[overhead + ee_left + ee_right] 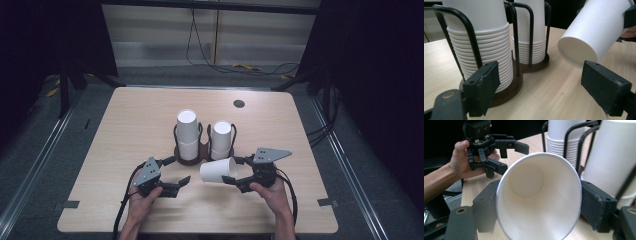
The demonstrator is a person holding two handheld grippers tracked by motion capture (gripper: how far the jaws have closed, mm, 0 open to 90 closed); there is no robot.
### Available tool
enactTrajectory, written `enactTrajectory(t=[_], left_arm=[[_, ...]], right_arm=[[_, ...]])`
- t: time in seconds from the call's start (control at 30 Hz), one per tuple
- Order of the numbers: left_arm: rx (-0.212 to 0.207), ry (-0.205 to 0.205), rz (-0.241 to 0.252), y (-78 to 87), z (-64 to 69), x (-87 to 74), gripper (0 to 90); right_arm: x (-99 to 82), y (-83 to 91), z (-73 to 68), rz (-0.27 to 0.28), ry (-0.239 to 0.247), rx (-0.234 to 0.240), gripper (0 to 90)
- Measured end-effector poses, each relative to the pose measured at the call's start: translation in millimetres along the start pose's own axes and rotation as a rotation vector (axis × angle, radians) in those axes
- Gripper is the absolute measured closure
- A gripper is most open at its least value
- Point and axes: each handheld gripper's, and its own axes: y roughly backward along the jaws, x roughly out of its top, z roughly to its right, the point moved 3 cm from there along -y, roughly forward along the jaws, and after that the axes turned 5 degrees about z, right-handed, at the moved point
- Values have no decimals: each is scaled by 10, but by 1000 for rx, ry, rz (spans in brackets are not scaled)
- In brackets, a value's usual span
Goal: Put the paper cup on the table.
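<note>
Light wood surface with rounded corners, a round grommet hole out at 1 o'clock, dark curtains either side and cables on the floor behind. Right claw is clamped on a white paper cup lying sideways, just at 5 o'clock from the cup holder. Left claw sits wide open, empty, at 7 o'clock.

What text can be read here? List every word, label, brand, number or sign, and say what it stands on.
None: no readable text or number.
The held paper cup, both cup stacks in the wire holder, the right gripper, the left gripper and the table are all unmarked.
</note>
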Motion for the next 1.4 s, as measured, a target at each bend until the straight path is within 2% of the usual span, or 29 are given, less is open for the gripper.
enactTrajectory(t=[0.07,0.13,0.17,0.23,0.3,0.37,0.43,0.47,0.57,0.67,0.7,0.73,0.77,0.8,0.83,0.9,0.93,1.03,1.1,1.13,1.2,1.23,1.27,1.37,1.4], left_arm=[[7,0,-7,1,1,-14,152],[55,6,30,22,2,-34,154],[63,4,34,37,-10,-50,153],[58,36,26,58,-22,-81,152],[80,12,21,66,-16,-72,153],[75,21,23,67,-10,-67,152],[88,23,9,70,-6,-85,153],[92,23,19,70,-9,-83,152],[140,51,85,107,-22,-86,151],[157,32,109,147,-24,-91,151],[150,29,113,142,-11,-91,152],[150,12,106,140,1,-91,152],[169,-5,102,137,12,-89,153],[162,-18,102,129,24,-87,152],[165,-22,100,128,29,-87,152],[162,-4,99,141,-9,-89,153],[172,30,110,140,-9,-92,151],[177,15,106,133,5,-91,153],[189,3,101,137,7,-90,153],[176,12,102,138,0,-91,152],[182,27,103,141,-10,-92,152],[181,23,101,140,-10,-92,151],[200,16,103,134,-5,-89,151],[207,-16,91,126,24,-88,152],[201,-16,90,123,27,-88,152]], right_arm=[[-4,33,16,3,-5,-17,240],[-10,70,33,4,-7,-35,240],[-15,87,37,0,-10,-43,240],[-22,114,53,0,-10,-57,241],[-27,151,77,0,-15,-75,241],[-25,185,101,5,-19,-91,240],[-21,231,128,18,-27,-105,240],[-20,245,142,21,-27,-111,240],[-12,282,175,16,-31,-129,240],[13,323,207,23,-33,-145,240],[24,343,215,18,-33,-157,240],[37,360,224,18,-28,-170,241],[50,381,229,14,-30,-180,241],[62,400,234,14,-34,-186,242],[75,415,245,10,-34,-203,242],[94,440,264,-8,-32,-221,243],[103,449,273,-12,-36,-228,243],[135,478,305,-26,-42,-235,243],[156,515,344,-34,-50,-261,243],[165,528,355,-39,-55,-269,243],[200,570,382,-53,-61,-285,243],[213,587,398,-65,-62,-296,244],[222,598,411,-79,-60,-305,243],[243,633,478,-133,-65,-343,243],[249,646,500,-139,-68,-351,243]])
